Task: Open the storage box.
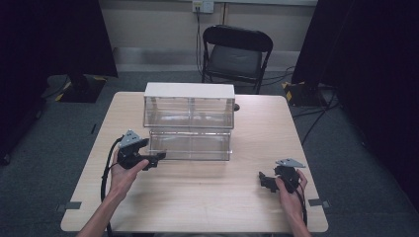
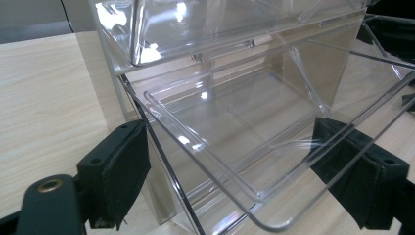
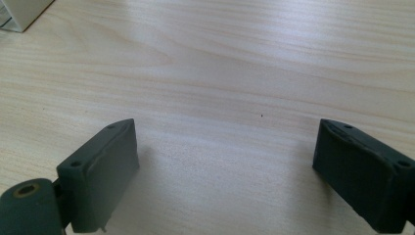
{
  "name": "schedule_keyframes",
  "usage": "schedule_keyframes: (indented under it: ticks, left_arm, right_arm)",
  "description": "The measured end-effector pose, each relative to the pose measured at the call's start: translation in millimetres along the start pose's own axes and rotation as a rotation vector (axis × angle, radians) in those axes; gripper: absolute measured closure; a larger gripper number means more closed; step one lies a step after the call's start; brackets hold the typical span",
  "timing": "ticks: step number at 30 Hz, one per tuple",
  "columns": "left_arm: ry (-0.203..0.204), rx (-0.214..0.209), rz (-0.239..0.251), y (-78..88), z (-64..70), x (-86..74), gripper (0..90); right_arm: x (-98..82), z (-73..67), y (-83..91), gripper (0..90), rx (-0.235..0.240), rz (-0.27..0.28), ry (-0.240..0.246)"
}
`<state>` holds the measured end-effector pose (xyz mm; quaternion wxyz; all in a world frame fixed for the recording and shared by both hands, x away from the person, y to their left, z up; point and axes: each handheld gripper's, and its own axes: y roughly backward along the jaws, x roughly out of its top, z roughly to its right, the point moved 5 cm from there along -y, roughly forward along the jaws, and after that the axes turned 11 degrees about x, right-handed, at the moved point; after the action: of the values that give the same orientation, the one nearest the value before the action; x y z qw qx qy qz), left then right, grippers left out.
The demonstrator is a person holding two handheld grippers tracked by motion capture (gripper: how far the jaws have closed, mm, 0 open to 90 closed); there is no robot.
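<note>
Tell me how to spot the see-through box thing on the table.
Find the wooden table in front of the black chair. Near its far edge stands the clear plastic box, two levels high with a white top, and the left tool reaches its bottom level.

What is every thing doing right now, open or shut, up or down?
Clear drawer box: upright on the table, white top on.
Lower drawer: pulled partly out, empty.
Upper drawer: pushed in.
Left gripper: open, jaws either side of the lower drawer's corner.
Right gripper: open, empty, over bare table.
Folding chair: unfolded, empty.
</note>
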<state>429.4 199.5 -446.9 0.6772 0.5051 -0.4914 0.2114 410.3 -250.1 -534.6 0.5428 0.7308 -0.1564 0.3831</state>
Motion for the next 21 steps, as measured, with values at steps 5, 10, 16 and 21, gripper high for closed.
schedule_keyframes:
  ticks: [5,10,16,21]
  left_arm:
    - [-0.001,0.005,0.005,-0.6,-2.2,2.0,15.2]
    - [0.001,0.011,0.003,-2.6,-4.1,1.3,15.3]
    - [0.023,-0.003,0.005,-2.8,-3.3,4.9,15.5]
    - [0.008,0.005,0.011,-3.1,-1.8,6.7,15.4]
  right_arm:
    - [0.0,0.0,0.0,9.0,0.000,0.000,0.000]
    - [0.0,0.0,0.0,9.0,0.000,0.000,0.000]
    - [0.0,0.0,0.0,9.0,0.000,0.000,0.000]
    - [0.0,0.0,0.0,9.0,0.000,0.000,0.000]
